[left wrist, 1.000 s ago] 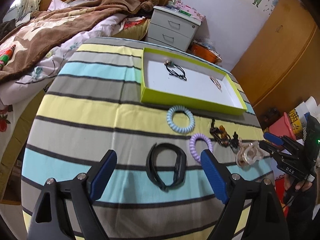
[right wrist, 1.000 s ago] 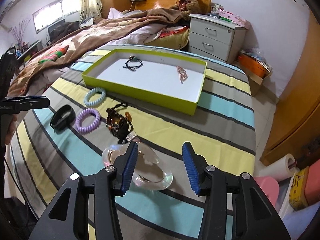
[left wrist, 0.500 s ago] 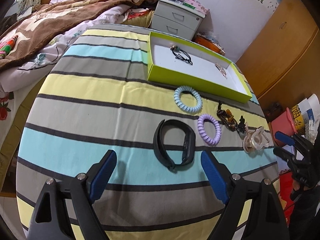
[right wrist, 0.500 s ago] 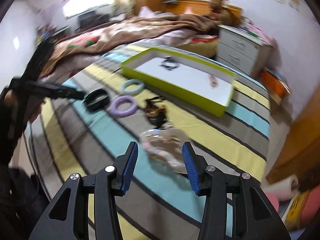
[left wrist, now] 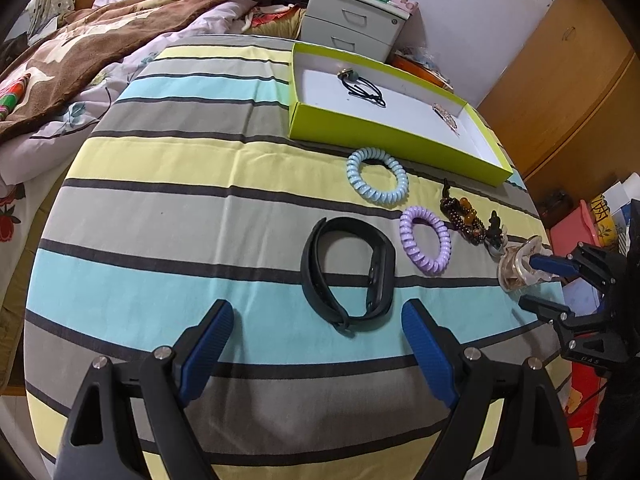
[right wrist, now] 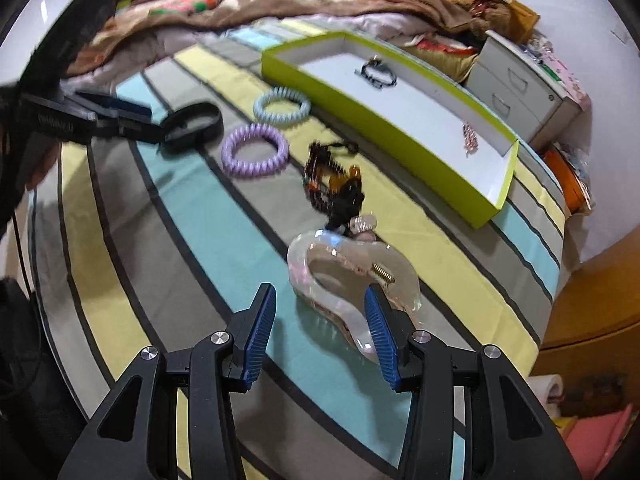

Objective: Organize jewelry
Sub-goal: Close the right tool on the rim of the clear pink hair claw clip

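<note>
Left gripper (left wrist: 316,344) spread wide, low over the surface; right gripper (right wrist: 320,332) fingers parted.

The tablecloth (left wrist: 168,208) is matt woven cloth in stripes. The box (left wrist: 384,136) looks like smooth card, green outside, plain white within. The blue hair tie (left wrist: 376,176) and the purple hair tie (left wrist: 425,239) are glossy coiled plastic. The black band (left wrist: 348,272) looks like matt rubber. The hair clip (right wrist: 352,280) is clear, glossy plastic with a small metal spring. The gripper fingers (right wrist: 260,334) carry ribbed blue pads on matt black plastic. The blanket (left wrist: 112,36) at far left is soft, fuzzy cloth.
</note>
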`<state>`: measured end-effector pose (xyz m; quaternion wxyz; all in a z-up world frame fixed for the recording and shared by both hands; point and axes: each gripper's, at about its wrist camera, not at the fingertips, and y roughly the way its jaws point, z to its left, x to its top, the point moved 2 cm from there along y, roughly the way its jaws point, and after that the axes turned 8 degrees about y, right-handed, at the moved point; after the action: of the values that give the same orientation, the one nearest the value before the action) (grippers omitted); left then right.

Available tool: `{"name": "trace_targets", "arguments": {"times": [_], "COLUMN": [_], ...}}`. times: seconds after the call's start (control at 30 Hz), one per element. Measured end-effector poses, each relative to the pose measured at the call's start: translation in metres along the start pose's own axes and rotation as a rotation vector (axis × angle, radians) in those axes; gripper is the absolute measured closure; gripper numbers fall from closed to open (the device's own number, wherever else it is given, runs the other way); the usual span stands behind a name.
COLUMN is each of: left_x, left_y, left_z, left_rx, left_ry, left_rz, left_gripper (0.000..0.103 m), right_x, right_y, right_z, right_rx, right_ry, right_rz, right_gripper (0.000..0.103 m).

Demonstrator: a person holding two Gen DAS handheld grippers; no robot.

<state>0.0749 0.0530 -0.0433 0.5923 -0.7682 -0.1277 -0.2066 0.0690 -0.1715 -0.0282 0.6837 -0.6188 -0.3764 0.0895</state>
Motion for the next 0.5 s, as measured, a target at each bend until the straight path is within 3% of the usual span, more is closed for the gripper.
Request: {"name": "trace_targets", "arguments": {"times": [0.1,0.37,0.43,0.5], "left_x": [0.000,0.000,0.000,0.000], "left_y": [0.000,0.001,0.000,-0.001], "left_z": [0.001,-0.006,-0.007,-0.007], "left_rx": [-0.002,0.027,0.034,0.040], "left_ry": [-0.001,0.031,0.030,0.033], "left_rz": [-0.002,0.000,-0.006,-0.009], "left_gripper": [0.016,0.016,0.016,0.016], "right_x": [-0.007,-0.008,-0.008,-0.008], "right_y": [0.006,0.009,0.010,0.009], "right_z": [0.005,-0.003,-0.004,-0.008], "right_rx": [0.021,0.005,-0.006,-0.030], "right_ry": [-0.036,0.040,0.057,0.088], "right_rz": [0.068,0.039,0.031,0.025], "right_gripper": [0.056,0.056,0.062,0.078]}}
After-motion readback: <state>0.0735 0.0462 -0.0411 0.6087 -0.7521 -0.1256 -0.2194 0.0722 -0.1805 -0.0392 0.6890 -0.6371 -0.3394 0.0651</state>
